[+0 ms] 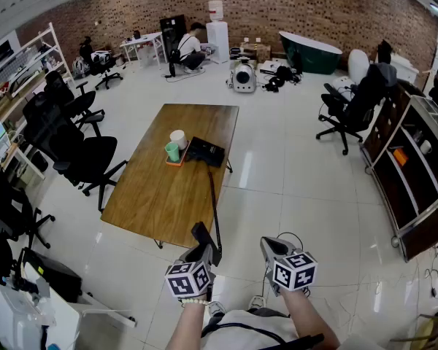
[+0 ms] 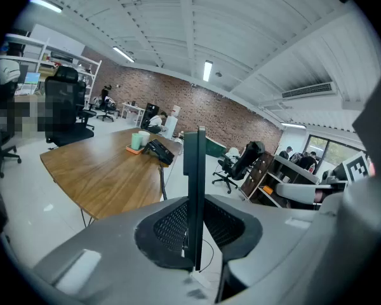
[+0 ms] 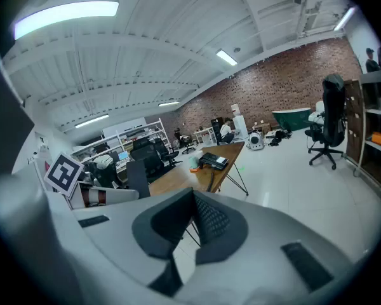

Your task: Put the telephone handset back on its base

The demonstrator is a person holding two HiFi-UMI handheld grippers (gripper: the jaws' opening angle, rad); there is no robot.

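Observation:
The black telephone base (image 1: 205, 152) lies near the far end of the wooden table (image 1: 160, 195), beside a green cup (image 1: 173, 152) and a white cup (image 1: 179, 138). A dark cord (image 1: 213, 203) runs from it off the table's near edge down to my left gripper (image 1: 202, 252). That gripper is shut on the black handset (image 1: 202, 235), held low in front of the table. In the left gripper view the handset (image 2: 195, 189) stands edge-on between the pads. My right gripper (image 1: 267, 248) hovers beside it, shut and holding nothing; its pads (image 3: 206, 218) meet.
Black office chairs (image 1: 80, 159) line the table's left side and another chair (image 1: 348, 111) stands at the right. A dark shelf unit (image 1: 412, 170) runs along the right wall. A person sits at a desk far back. Glossy white floor lies between me and the table.

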